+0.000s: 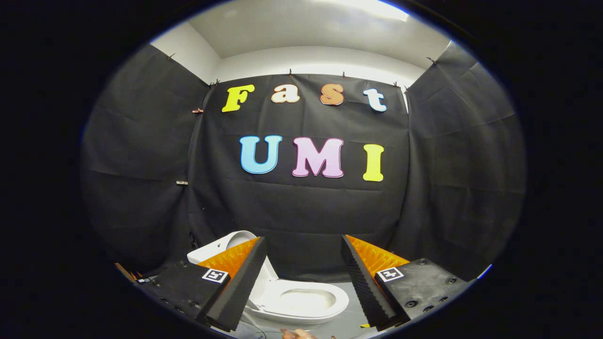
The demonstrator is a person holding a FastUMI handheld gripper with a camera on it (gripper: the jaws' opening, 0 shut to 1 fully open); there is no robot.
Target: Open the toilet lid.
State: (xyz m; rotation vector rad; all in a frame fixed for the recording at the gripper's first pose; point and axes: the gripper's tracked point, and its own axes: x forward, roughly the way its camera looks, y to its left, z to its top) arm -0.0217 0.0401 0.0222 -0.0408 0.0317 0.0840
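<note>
Nearest to me were the claw's (301, 282) two fingers, spread wide and holding nothing, since I had drawn up facing the bowl rather than gripping anything. Between and just beyond them stood the white ceramic toilet (301, 301) on the grey floor (351, 325), its seat ring showing bare. Its white plastic lid (226, 245) stood tilted up behind my left finger, against the black cloth wall (301, 212), so I judged the opening done.

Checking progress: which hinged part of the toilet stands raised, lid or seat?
The white plastic lid, up behind the open gripper's left finger; the white seat ring lies flat on the bowl.
</note>
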